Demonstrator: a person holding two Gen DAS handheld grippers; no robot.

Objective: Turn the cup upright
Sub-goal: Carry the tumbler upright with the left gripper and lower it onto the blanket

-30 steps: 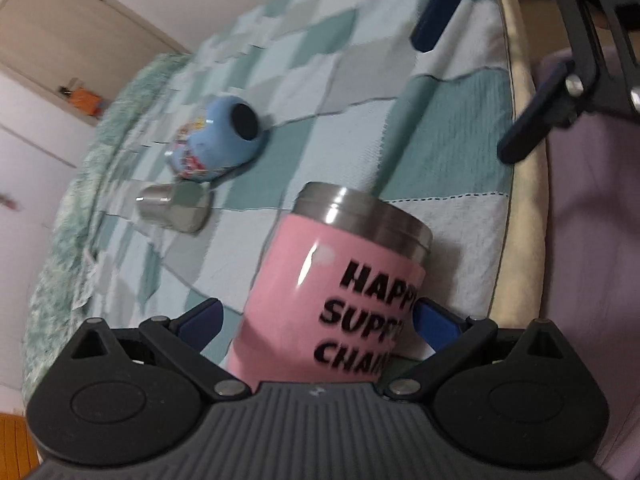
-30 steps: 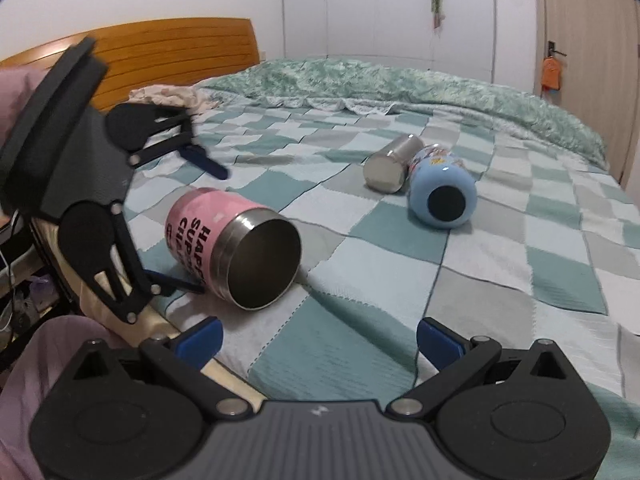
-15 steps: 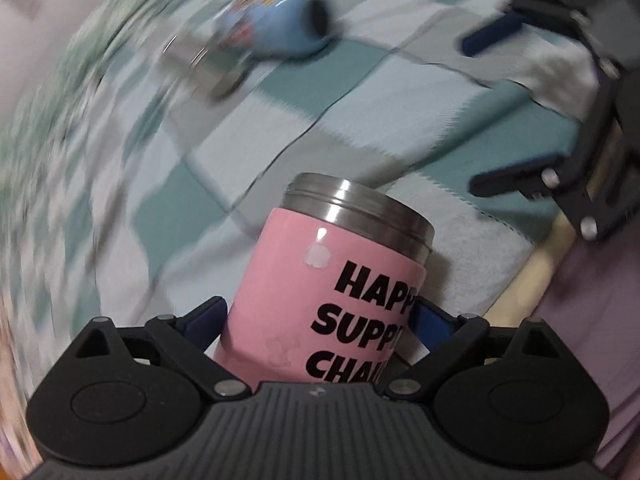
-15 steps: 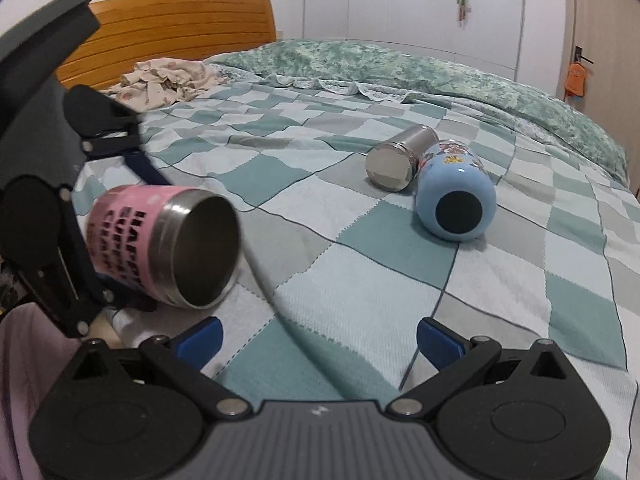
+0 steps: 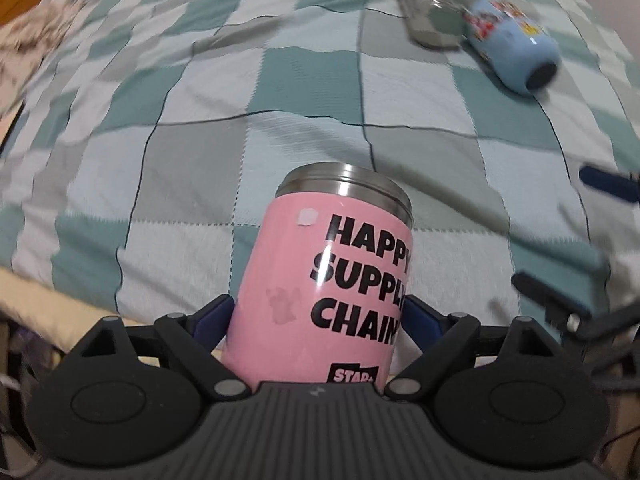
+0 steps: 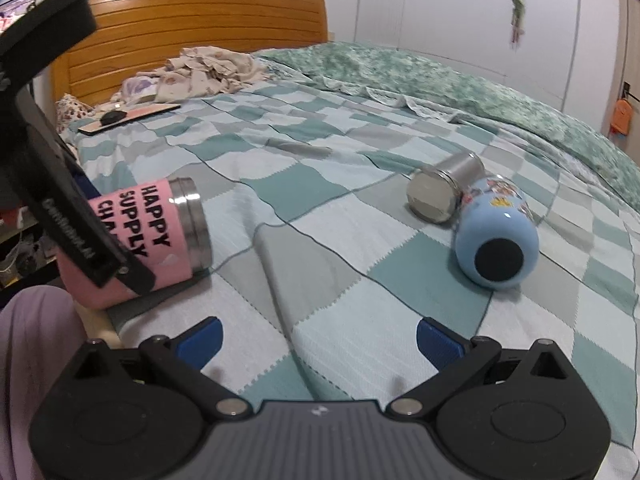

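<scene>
Our left gripper has its two blue fingers pinching one pink cup low on its smooth, glossy body. In the right wrist view the cup lies on its side at the near edge of the bed, steel rim pointing across the checked blanket. Black block letters on it read "HAPPY SUPPLY CHAIN", with a small label below starting "STAR". A brushed steel band rings its mouth.

Our right gripper holds nothing, its two blue fingers spread wide above the woven teal, grey and white squares.

Farther out we count two more vessels lying touching each other: one steel cylinder and one rounded light-blue bottle with cartoon stickers and a black round end. A slatted wooden headboard stands behind.
</scene>
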